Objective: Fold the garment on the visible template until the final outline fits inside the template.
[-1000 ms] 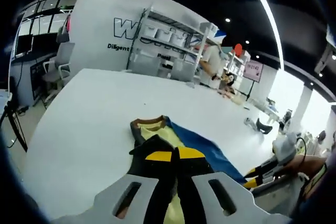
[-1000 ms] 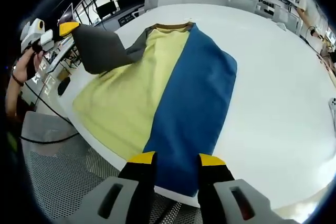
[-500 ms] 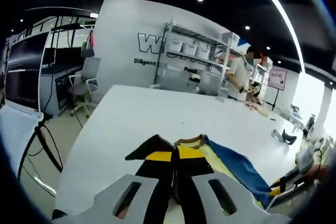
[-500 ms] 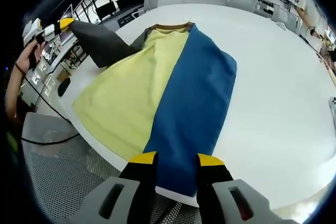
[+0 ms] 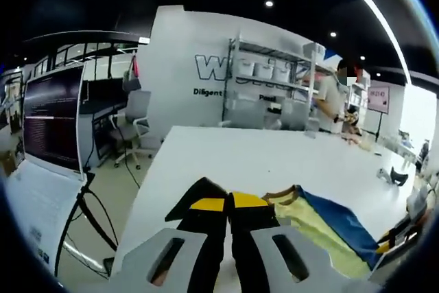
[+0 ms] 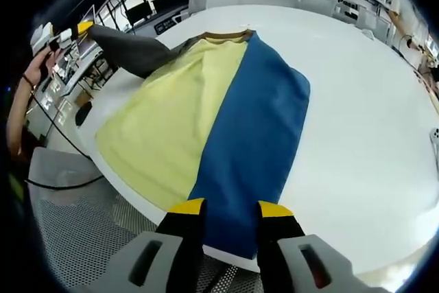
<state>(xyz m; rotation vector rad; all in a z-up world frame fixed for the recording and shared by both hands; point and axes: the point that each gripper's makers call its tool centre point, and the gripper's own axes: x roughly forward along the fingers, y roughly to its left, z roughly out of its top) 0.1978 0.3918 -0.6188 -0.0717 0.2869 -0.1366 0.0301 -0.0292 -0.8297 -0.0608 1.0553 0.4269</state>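
Note:
A yellow and blue garment (image 6: 226, 114) with a brown collar lies flat on the white table (image 6: 357, 142). Its dark grey sleeve (image 6: 130, 49) is stretched out to the upper left, off the table's edge. My left gripper (image 6: 72, 32) is shut on the sleeve's end, held by a person's hand. In the left gripper view the left gripper (image 5: 228, 202) pinches the dark sleeve (image 5: 199, 191), with the garment (image 5: 315, 221) beyond on the right. My right gripper (image 6: 230, 208) stands open at the blue hem, one jaw at each side of it.
A shelf rack with bins (image 5: 274, 94) and a person (image 5: 333, 97) stand past the table's far end. An office chair (image 5: 137, 118), a screen (image 5: 51, 125) and a tripod (image 5: 86, 221) are to the left. A grey mesh surface (image 6: 89, 224) lies below the table's near edge.
My left gripper has pulled the dark sleeve outward off the yellow panel, drawing it out straight past the table's edge. The right gripper has stayed in place.

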